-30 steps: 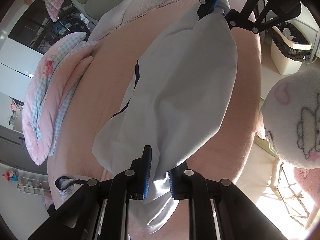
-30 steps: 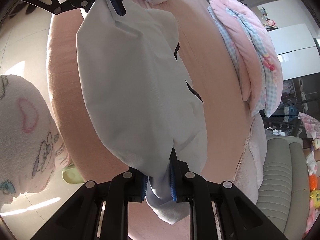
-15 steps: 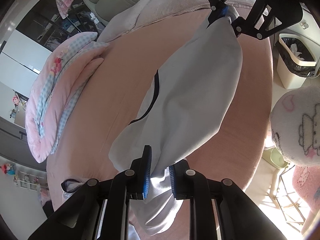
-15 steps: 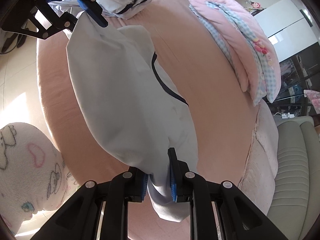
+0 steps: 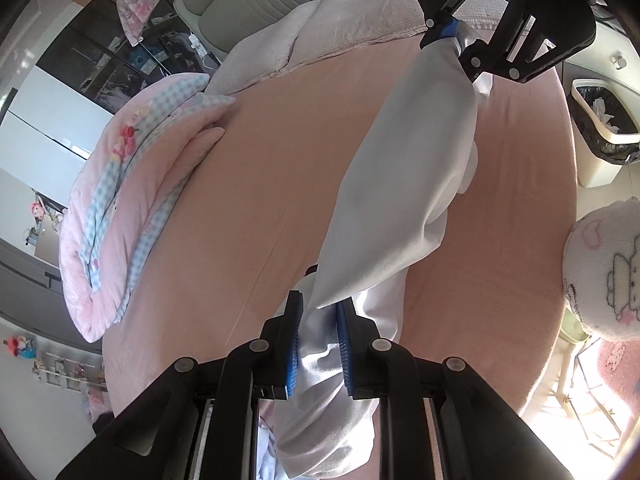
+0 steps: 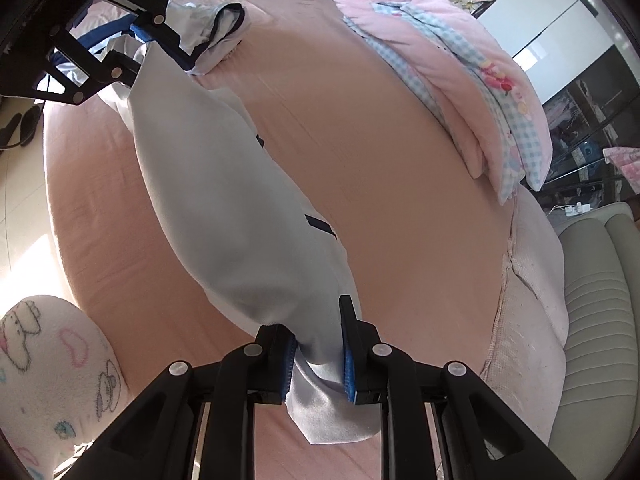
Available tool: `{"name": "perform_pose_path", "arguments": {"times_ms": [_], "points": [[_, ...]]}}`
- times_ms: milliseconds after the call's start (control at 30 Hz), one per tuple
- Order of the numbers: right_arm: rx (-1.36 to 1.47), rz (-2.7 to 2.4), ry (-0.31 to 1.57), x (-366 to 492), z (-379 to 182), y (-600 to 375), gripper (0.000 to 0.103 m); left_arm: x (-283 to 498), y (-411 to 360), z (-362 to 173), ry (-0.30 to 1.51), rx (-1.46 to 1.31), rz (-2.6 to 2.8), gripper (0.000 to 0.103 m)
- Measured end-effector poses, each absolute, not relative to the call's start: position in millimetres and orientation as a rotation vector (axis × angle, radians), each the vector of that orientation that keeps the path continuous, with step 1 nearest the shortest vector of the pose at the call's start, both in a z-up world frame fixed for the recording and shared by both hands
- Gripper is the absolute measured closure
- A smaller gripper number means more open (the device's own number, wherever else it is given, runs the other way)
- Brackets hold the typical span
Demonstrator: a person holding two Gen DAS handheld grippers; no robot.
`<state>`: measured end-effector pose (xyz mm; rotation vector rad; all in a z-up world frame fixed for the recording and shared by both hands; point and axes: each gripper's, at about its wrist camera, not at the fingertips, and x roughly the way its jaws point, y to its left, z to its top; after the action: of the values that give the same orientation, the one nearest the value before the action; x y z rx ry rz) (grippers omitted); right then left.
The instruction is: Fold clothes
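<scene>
Pink bed [image 5: 280, 184] below: two grippers, left gripper [image 5: 318, 344] and right gripper [image 6: 318, 354], each with fingers closed on one pale blue garment [image 6: 224, 208] stretched between them above the sheet. One folded quilt [image 5: 120, 208], one bin [image 5: 600, 132] beside.

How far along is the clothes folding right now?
Early, by the look of it. In hand: the left gripper and right gripper each pinch an end of a pale blue garment, stretched above the pink bed. No finished fold shows; another garment lies crumpled, still waiting.
</scene>
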<state>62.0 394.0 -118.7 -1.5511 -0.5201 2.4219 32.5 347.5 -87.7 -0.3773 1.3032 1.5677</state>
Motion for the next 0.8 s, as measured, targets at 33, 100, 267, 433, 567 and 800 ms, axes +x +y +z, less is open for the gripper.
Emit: {"name": "perform_pose_path", "arguments": {"times_ms": [33, 100, 267, 433, 567, 800], "points": [[-1.547, 2.435, -0.478, 60, -117, 399, 0.085, 30, 349, -86, 1.293, -0.383, 1.571, 0.087], [-1.541, 2.461, -0.390, 56, -115, 411, 0.085, 22, 353, -84, 1.258, -0.412, 1.570, 0.087], [-1.536, 2.508, -0.182, 47, -114, 438, 0.085, -7, 365, -83, 1.147, -0.575, 1.528, 0.086], [-1.533, 2.538, -0.022, 39, -118, 457, 0.085, -36, 374, -82, 1.029, -0.730, 1.496, 0.075], [-1.510, 2.558, 0.134, 37, -122, 472, 0.084, -58, 371, -83, 0.901, -0.857, 1.499, 0.053], [-1.480, 2.566, 0.301, 37, -127, 492, 0.071, -86, 362, -95, 0.745, -1.034, 1.488, 0.033]]}}
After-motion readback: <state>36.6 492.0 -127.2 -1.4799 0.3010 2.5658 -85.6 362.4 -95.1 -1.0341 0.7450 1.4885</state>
